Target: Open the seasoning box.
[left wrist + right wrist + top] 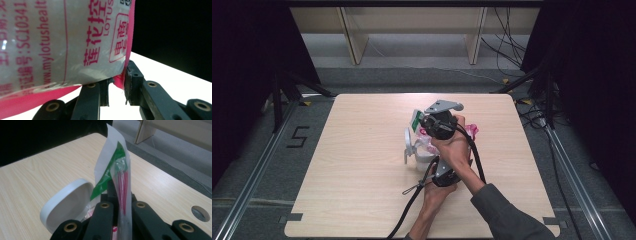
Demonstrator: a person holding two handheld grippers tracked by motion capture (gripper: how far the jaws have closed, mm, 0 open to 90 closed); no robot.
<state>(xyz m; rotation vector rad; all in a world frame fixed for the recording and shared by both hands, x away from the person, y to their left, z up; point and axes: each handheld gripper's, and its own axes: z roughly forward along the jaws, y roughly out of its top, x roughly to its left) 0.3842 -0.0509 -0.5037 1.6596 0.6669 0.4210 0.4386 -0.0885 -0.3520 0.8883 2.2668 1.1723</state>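
My right gripper (426, 125) (118, 195) is shut on a thin white and green packet (415, 120) (112, 162) with red sticks inside, held upright mid-table. Just below it a white round tub (424, 161) stands with its hinged lid (408, 145) (67, 202) open. A translucent bag with pink print and pink edges (472, 131) (62, 37) lies beside the tub. My left gripper (439, 169) (117, 82) comes from the near side under the other forearm. Its jaws pinch the bag's pink corner.
The wooden table (362, 165) has a round hole (200, 213) near one edge. Black cables (409, 202) trail from the grippers off the front edge. Wooden shelf legs (354, 40) and loose wires (507, 45) stand on the floor beyond the table.
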